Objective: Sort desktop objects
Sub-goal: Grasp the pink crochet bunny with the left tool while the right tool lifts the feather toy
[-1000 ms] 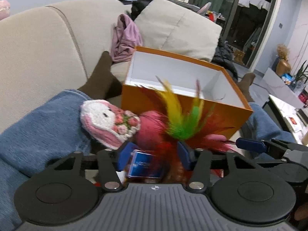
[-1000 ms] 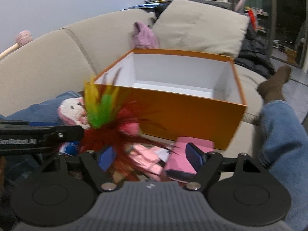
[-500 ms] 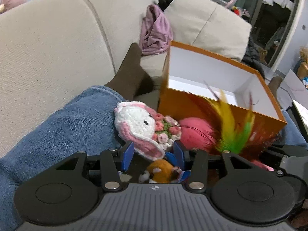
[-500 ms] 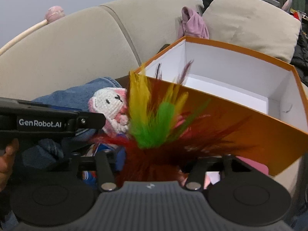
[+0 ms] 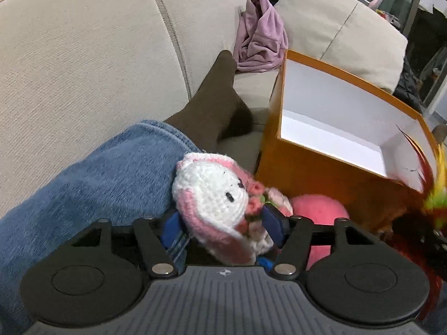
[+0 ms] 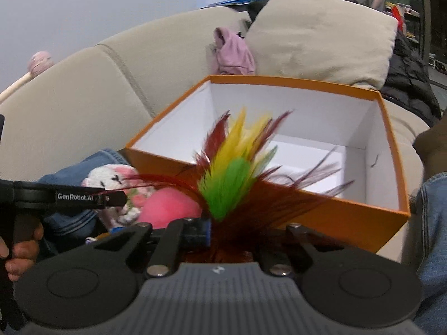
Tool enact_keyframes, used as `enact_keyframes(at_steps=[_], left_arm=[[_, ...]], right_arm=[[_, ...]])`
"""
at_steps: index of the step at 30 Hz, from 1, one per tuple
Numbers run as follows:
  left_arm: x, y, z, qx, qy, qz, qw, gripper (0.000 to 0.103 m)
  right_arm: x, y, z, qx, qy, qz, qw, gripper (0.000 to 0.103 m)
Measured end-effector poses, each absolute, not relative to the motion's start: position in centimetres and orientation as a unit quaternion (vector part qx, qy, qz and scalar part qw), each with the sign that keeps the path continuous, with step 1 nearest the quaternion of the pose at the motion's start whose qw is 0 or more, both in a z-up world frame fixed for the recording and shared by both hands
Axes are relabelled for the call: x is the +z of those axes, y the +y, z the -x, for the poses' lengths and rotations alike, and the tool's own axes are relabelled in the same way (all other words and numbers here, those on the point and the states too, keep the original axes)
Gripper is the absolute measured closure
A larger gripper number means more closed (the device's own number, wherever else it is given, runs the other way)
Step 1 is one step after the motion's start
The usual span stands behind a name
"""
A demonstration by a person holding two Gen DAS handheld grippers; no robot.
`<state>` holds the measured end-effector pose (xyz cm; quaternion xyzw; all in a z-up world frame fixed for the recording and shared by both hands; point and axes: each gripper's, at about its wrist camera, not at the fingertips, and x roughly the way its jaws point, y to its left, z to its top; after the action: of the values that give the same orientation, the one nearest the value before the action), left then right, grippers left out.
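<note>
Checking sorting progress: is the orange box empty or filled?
Empty as far as visible: the box shows bare white walls and floor; feathers hide part of it.

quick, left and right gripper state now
left gripper: jaws opening around the crochet bunny, not gripping.
right gripper: shut on the feather toy.

Left gripper (image 5: 220,223) fingers opening; right gripper (image 6: 232,231) clamped.

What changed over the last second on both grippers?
The right gripper closed on the feather toy, which it earlier only straddled. The left gripper swung left off the feathers and now frames the crocheted bunny, jaws opening, no clear grip. The orange box, pink ball and sofa stayed put.
</note>
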<state>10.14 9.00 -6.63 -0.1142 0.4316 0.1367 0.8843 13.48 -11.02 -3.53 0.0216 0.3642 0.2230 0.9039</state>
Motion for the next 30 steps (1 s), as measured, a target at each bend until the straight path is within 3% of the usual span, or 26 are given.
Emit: enact_keyframes(at_steps=[6, 9, 10, 15, 30], left_arm=[[-6.8, 8.8, -11.1, 0.137, 0.425, 0.103, 0.889, 0.028], [-6.6, 8.8, -11.1, 0.136, 0.415, 0.096, 0.894, 0.038], [-6.4, 8.8, -11.2, 0.138, 0.412, 0.095, 0.895, 0.048], [-5.1, 9.1, -10.9, 0.133, 0.409, 0.088, 0.899, 0.058], [0.4, 7.2, -7.9, 0.115, 0.353, 0.045, 0.928, 0.064]], right_arm=[[-4.4, -10.8, -13.6, 0.231, 0.369, -0.022, 0.9, 0.092], [-4.6, -10.9, -13.6, 0.232, 0.372, -0.022, 0.898, 0.092], [-4.7, -10.9, -13.6, 0.233, 0.372, -0.023, 0.898, 0.092], [-4.5, -11.0, -13.4, 0.236, 0.368, -0.023, 0.899, 0.092], [-0.8, -11.2, -12.1, 0.256, 0.322, -0.024, 0.911, 0.093]])
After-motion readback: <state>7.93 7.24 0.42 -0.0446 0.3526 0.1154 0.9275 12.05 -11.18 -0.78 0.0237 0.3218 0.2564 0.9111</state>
